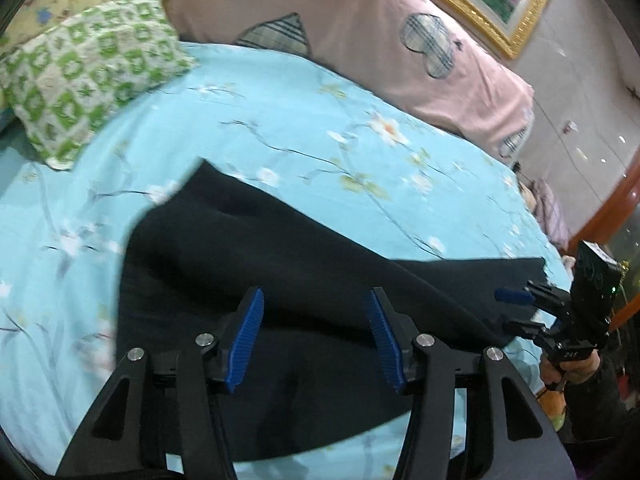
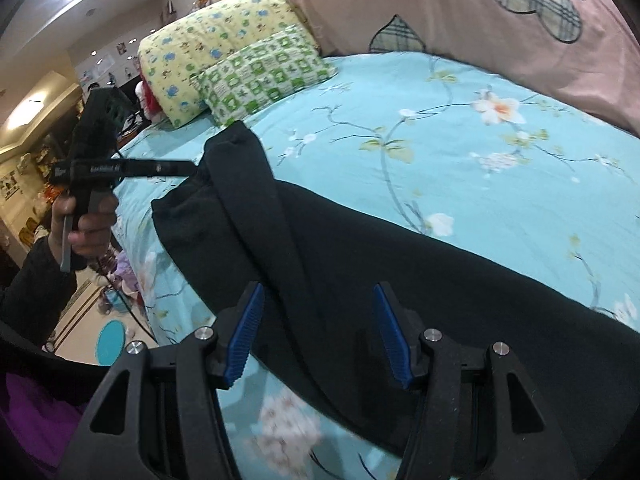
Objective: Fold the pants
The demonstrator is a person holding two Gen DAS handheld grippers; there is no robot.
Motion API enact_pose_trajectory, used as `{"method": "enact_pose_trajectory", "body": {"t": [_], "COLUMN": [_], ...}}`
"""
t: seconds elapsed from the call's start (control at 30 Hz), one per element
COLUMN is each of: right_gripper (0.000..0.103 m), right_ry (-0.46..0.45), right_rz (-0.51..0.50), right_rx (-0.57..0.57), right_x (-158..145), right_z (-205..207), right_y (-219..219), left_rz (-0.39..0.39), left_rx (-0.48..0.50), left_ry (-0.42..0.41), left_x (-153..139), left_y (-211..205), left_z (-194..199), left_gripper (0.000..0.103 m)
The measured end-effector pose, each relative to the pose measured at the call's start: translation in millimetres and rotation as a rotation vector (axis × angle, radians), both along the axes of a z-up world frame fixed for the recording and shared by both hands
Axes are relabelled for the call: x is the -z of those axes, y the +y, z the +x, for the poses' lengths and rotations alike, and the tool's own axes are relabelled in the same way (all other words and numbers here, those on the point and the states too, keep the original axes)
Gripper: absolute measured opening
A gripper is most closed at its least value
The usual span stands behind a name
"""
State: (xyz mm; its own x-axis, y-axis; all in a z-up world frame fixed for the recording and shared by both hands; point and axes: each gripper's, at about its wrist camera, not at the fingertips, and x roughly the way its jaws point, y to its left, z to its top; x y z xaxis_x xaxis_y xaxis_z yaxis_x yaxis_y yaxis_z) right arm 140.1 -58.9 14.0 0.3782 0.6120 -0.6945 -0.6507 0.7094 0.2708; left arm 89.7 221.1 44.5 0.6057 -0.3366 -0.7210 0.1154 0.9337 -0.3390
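Observation:
Black pants point(image 1: 280, 248) point(image 2: 360, 260) lie stretched across a light blue floral bed sheet point(image 1: 320, 120) point(image 2: 480, 160), with a long fold ridge along them. My left gripper point(image 1: 314, 292) hangs open just above the pants' near part, and nothing sits between its blue pads point(image 1: 246, 340). In the right wrist view the left gripper point(image 2: 176, 169) is held by a hand point(image 2: 88, 224) at the pants' far left end. My right gripper point(image 2: 319, 288) is open over the pants' near edge with empty jaws. From the left wrist view the right gripper point(image 1: 516, 310) stands at the pants' right end.
A green patterned pillow point(image 1: 80, 76) point(image 2: 260, 76) and a yellow pillow point(image 2: 208, 48) lie at the head of the bed. A pink quilt point(image 1: 360, 40) point(image 2: 480, 20) lines the far side. Beyond the bed's left edge is floor with a teal round mat point(image 2: 110, 342).

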Motion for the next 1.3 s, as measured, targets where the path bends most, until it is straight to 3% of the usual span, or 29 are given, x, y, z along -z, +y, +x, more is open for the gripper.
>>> {"method": "enact_pose_trajectory", "body": {"t": [0.13,0.37,0.47,0.63,0.83,0.9,0.97,1.1,1.13,1.3], "right_gripper": [0.058,0.058,0.058,0.058,0.058,0.058,0.057,0.023,0.011,0.007], "right_ry": [0.029,0.05,0.058,0.094,0.13,0.135,0.145,0.167,0.17,0.111], "right_rz": [0.006,0.0,-0.01,-0.016,-0.034,-0.026,-0.019,-0.018,-0.026,-0.008], "right_rx": [-0.002,-0.047,-0.069,-0.103,-0.143,-0.152,-0.159,-0.169,-0.17,-0.174], "right_x": [5,4,4,9,16,16,17,23,25,13], "right_z": [12,26,32,41,48,50,52,54,55,45], "right_y": [16,40,51,65,82,85,88,94,95,93], "left_rz": [0.008,0.006,-0.036,-0.051,-0.138,-0.129,-0.129,-0.071,-0.056,-0.037], "left_rx": [-0.043,-0.061,0.008,0.121,0.237,0.244,0.256,0.26,0.252,0.21], "left_ry": [0.01,0.05,0.083,0.174,0.254,0.243,0.231,0.182,0.168,0.094], "left_x": [-2,1,3,19,40,40,38,30,27,7], "left_y": [37,83,95,103,104,100,96,85,85,85], "left_z": [12,48,70,106,125,124,121,113,110,89], "left_gripper": [0.056,0.068,0.074,0.075,0.074,0.068,0.053,0.042,0.031,0.017]}}
